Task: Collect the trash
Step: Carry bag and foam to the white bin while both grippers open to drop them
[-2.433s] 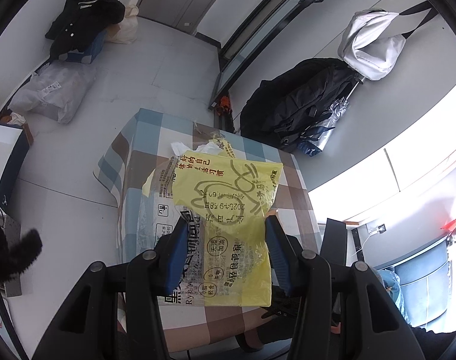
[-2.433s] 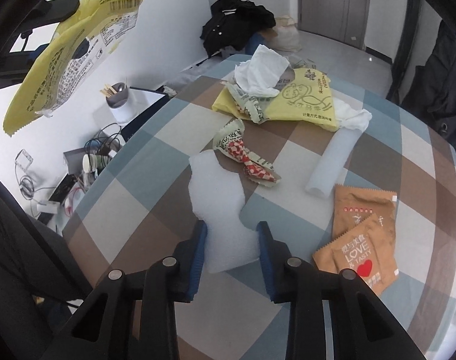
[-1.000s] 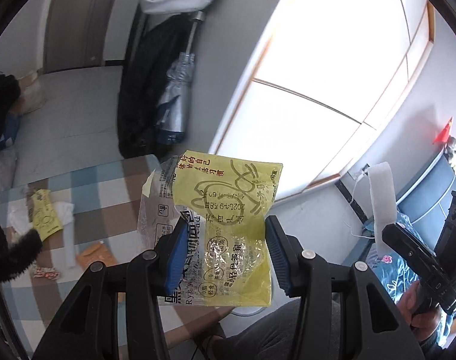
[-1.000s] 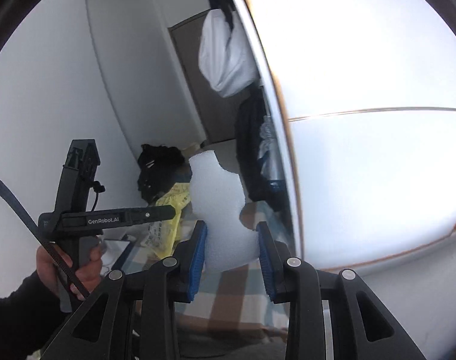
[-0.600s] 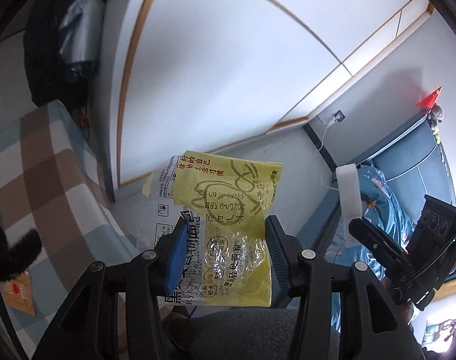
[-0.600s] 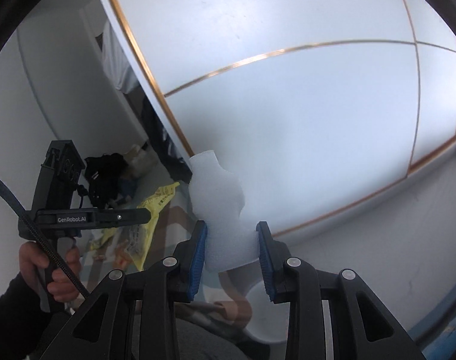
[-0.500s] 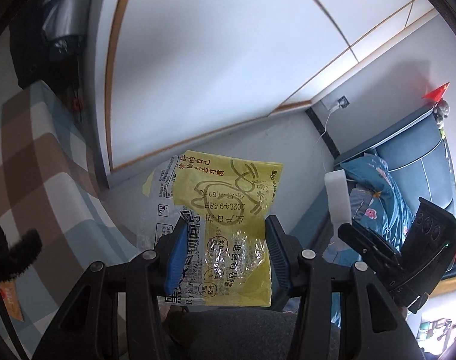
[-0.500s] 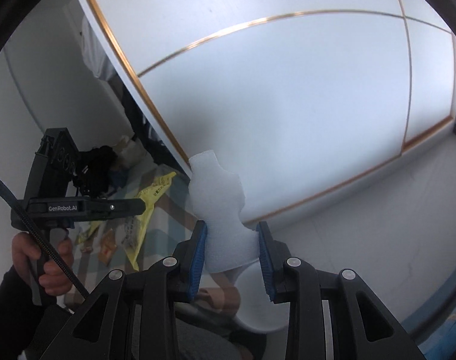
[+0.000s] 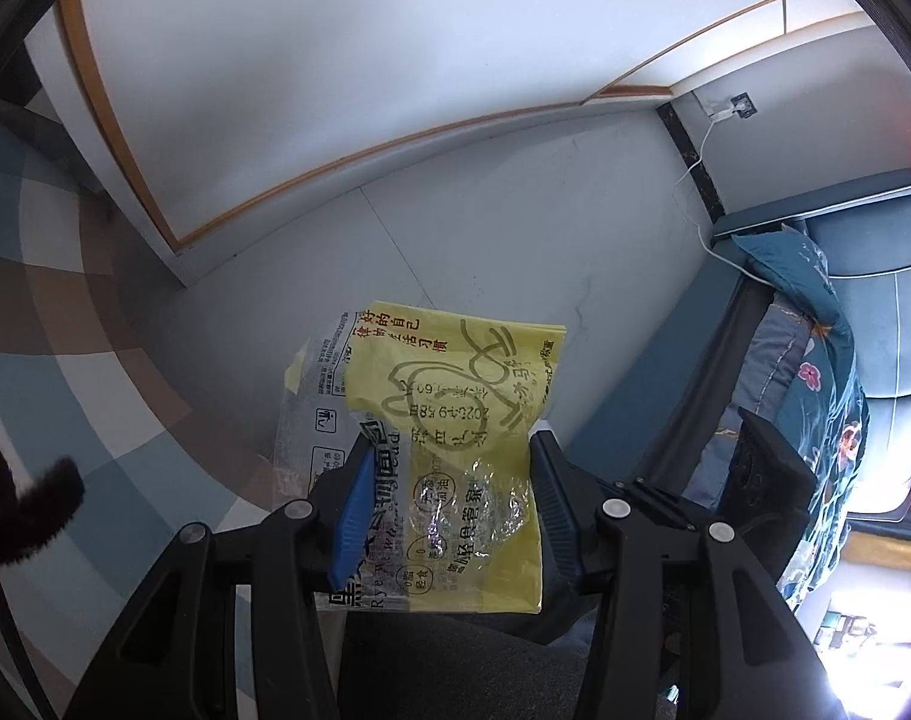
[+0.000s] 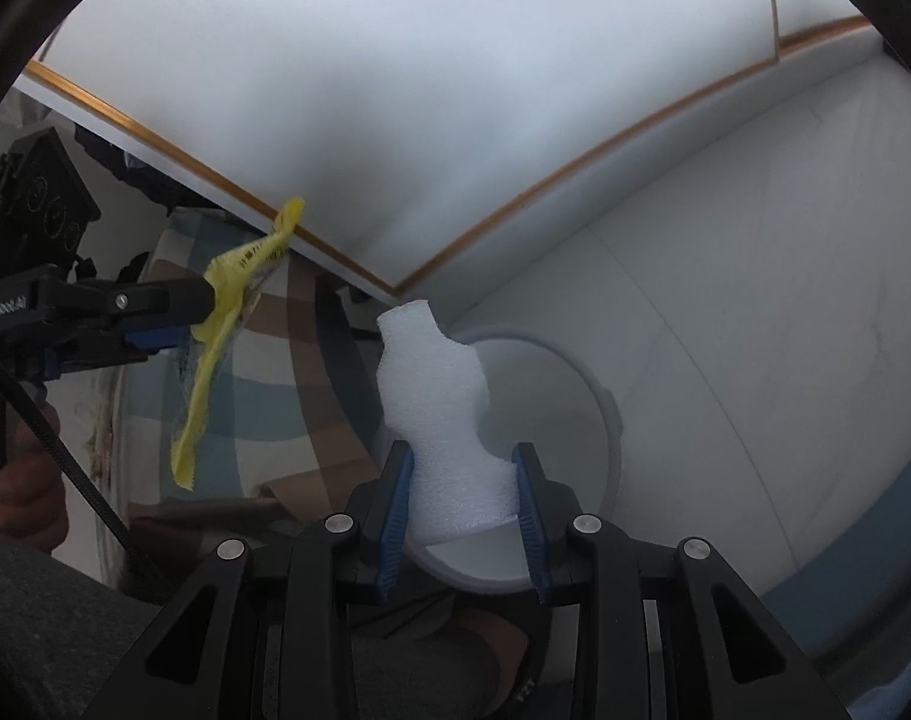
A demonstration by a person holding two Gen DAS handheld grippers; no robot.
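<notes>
right gripper (image 10: 462, 510) pinching white foam scrap (image 10: 440, 420), frame center, over white bin (image 10: 599, 420) | left gripper (image 9: 449, 510) clamping yellow wrapper (image 9: 455, 420), lower center | tip: center both above the bin, then release

a home: floral bedding (image 9: 827, 372), checked tablecloth (image 9: 41, 324), wall socket (image 9: 742, 103).

My left gripper (image 9: 449, 504) tilts steeply downward, its blue pads clamped flat on the yellow wrapper (image 9: 455, 438) so the sheet stands up between them. My right gripper (image 10: 464, 507) also tips downward, pads pinching the white foam piece (image 10: 443, 420) at its lower end. Seen from the foam piece, my left hand (image 10: 23, 468) grips its handle off to the left.
</notes>
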